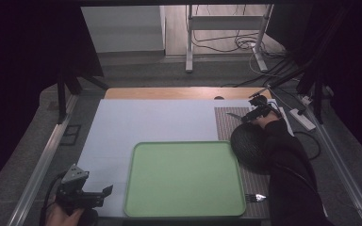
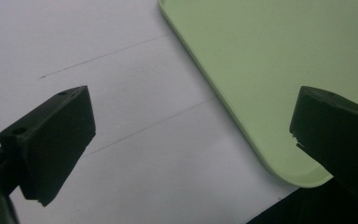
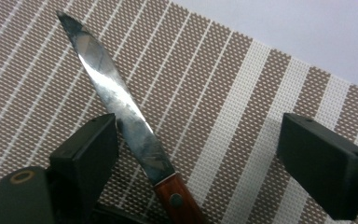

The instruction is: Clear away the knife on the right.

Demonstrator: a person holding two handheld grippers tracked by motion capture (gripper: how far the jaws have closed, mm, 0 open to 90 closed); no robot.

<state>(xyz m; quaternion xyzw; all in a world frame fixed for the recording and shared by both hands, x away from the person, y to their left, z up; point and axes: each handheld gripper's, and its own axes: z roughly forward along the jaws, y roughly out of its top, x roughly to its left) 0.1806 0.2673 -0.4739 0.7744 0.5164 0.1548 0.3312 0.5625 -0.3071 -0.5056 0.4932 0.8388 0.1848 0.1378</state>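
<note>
One knife (image 3: 121, 109) lies flat on the striped brown-and-white placemat (image 3: 223, 93) at the far right of the tabletop (image 1: 122, 127), its steel blade pointing away from the right tongs (image 3: 198, 154) and its red-brown wooden handle running back beneath them. In the right gripper view the jaws stand wide apart, the blade just inside the left-hand jaw and a broad gap to the other; neither jaw grips the knife. In the high view the right tongs (image 1: 257, 110) hover over the far end of the placemat, held by a hand in a black sleeve (image 1: 290, 174). A dark round object (image 1: 247, 146) sits on the mat just beside the sleeve; what it is cannot be told. A fork (image 1: 254, 197) lies on the near end of the mat, beside the green tray (image 1: 184, 181). The tray rests on the pale sheet covering the tabletop. The left tongs (image 1: 99, 195) sit at the near left corner, jaws wide and holding nothing, with the tray's corner (image 2: 279, 158) between them in the left gripper view.
</note>
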